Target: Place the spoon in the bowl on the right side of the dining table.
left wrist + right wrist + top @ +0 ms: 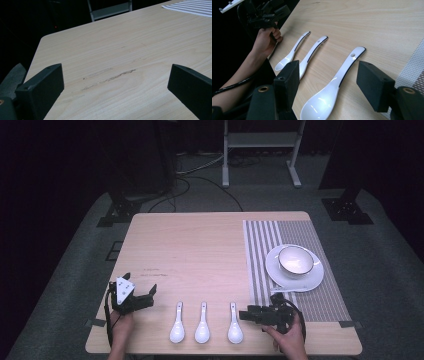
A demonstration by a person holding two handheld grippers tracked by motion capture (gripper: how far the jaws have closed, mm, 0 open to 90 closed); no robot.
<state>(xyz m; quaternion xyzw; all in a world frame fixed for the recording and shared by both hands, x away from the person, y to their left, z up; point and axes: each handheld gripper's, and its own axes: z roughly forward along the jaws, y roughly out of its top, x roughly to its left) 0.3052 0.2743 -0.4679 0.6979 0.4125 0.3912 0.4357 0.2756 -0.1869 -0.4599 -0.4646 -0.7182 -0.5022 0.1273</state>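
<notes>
A light wooden table (200,245) carries three white spoons in a row near its front edge, bowls toward the person and handles pointing to the far edge: the left spoon (177,325), the middle spoon (202,324) and the right spoon (235,325). They lie side by side, apart from one another. In the right gripper view their handles show a dark edge line, and the nearest one has a small hole near its tip.

A striped placemat (292,265) covers the table's right side, running from the far edge to near the front edge. On it, nearer the right edge, sits a white plate (315,277) with a white bowl (296,260) standing upright on it.

The left gripper (139,296) is held by the left hand (121,327) at the front left corner of the table, well left of the spoons. Its fingers (42,87) are spread wide with bare wood between them and nothing held.

The right gripper (247,314) is held by the right hand (290,337) near the front edge, at the placemat's left border, just beside the right spoon and pointing toward it. Its fingers (374,85) stand apart, and in its own view the right spoon lies between them on the table; whether they touch it cannot be told
</notes>
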